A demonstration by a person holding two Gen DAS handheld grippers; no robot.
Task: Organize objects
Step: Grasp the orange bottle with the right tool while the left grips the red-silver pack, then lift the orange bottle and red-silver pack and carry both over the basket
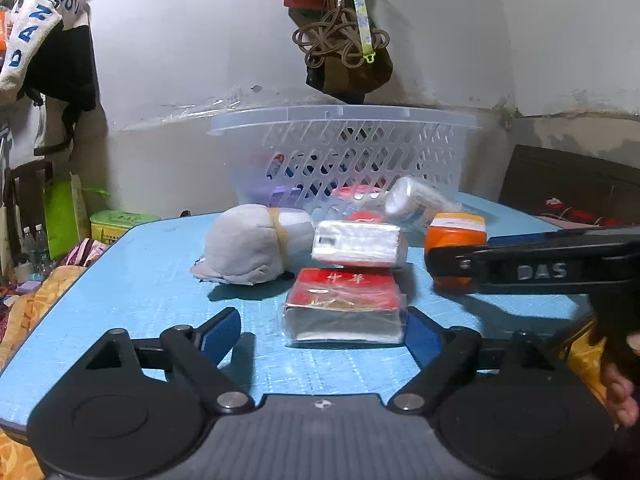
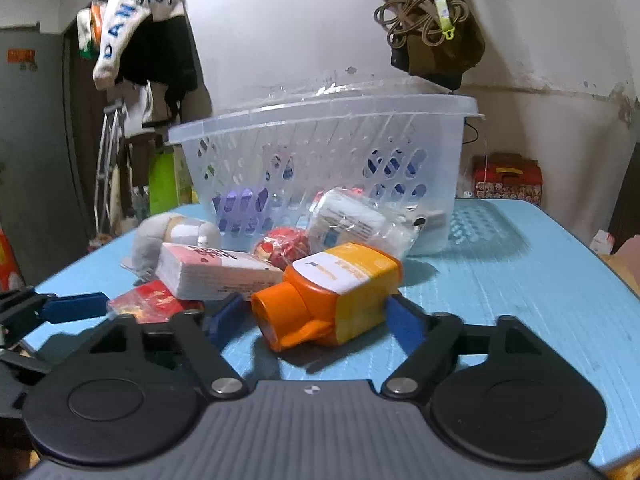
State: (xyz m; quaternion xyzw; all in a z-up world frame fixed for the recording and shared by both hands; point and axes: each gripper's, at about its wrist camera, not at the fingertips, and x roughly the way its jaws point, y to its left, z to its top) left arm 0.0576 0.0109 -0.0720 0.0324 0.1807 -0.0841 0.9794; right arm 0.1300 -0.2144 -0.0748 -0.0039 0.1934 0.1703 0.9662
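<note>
Left gripper [image 1: 322, 332] low over the light blue table top [image 1: 140, 280], blue pads spread wide, nothing pinched. Between those jaws, a flat red and gold pack in clear wrap [image 1: 344, 304], close against the right pad, well away from the left pad; no squeeze seen. Just past the jaws, a white tissue pack in clear wrap [image 1: 358, 244]. Ahead and left of the jaws, a soft grey cloth bundle with a tan band [image 1: 250, 250]. Farther ahead, a clear plastic basket with holes in its side [image 1: 344, 120], upright at the back of the table, with bits of blue and purple showing through the holes. Leaning near the basket, a white roll in clear wrap [image 1: 416, 200]. Right gripper [image 2: 316, 320] also low over the table, pads spread wide, nothing clamped. Between those jaws, a fat orange and yellow plastic bottle with a white label [image 2: 332, 296], lying on its side, spout end toward the camera, its yellow end touching or nearly touching the right pad, a gap at the left pad. Left of those jaws, the red pack and the tissue pack. Ahead of the bottle, a small red round thing [image 2: 284, 246], too blurry to name. In the left camera, a few fingers of a hand [image 1: 622, 396] at the far right edge.
</note>
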